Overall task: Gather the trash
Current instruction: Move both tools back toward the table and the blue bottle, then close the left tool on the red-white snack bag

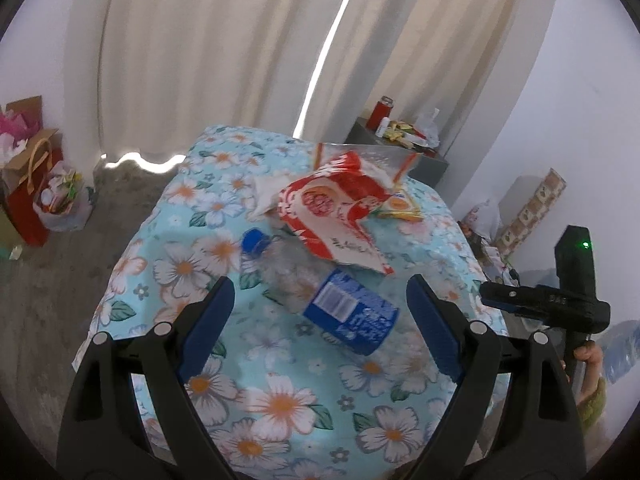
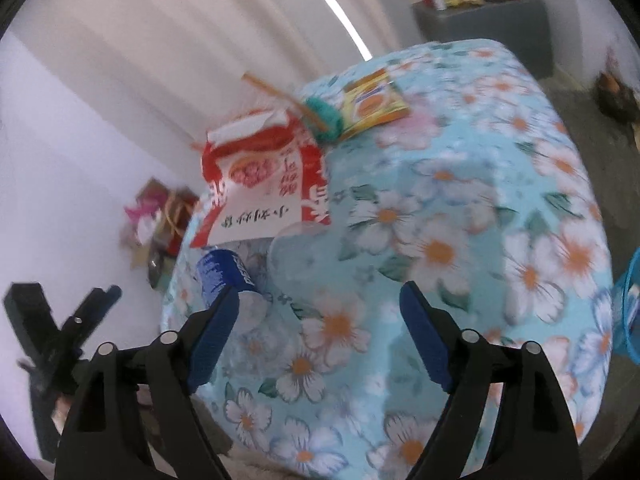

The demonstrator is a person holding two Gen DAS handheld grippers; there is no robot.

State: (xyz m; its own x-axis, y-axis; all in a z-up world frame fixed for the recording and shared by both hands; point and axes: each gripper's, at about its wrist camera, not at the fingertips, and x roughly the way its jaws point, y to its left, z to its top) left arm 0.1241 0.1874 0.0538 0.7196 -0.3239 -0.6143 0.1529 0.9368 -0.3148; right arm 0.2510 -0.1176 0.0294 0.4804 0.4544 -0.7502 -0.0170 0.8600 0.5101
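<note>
A clear plastic bottle (image 1: 320, 288) with a blue cap and blue label lies on the floral tablecloth (image 1: 280, 392). A red and white paper bag (image 1: 336, 216) lies partly over its far end, with a yellow snack packet (image 1: 400, 206) and a white wrapper (image 1: 266, 192) behind. My left gripper (image 1: 320, 304) is open, just in front of and above the bottle. My right gripper (image 2: 318, 312) is open over the table; the bottle (image 2: 224, 276) is by its left finger, the bag (image 2: 264, 188) and packet (image 2: 374, 102) beyond. The right gripper also shows in the left wrist view (image 1: 496, 296).
Gift bags (image 1: 36, 184) stand on the floor at the left by the curtain. A grey side table (image 1: 400, 144) with a red flask and snacks stands behind. A blue basket rim (image 2: 628, 312) shows at the right edge. A teal object (image 2: 326, 120) lies near the packet.
</note>
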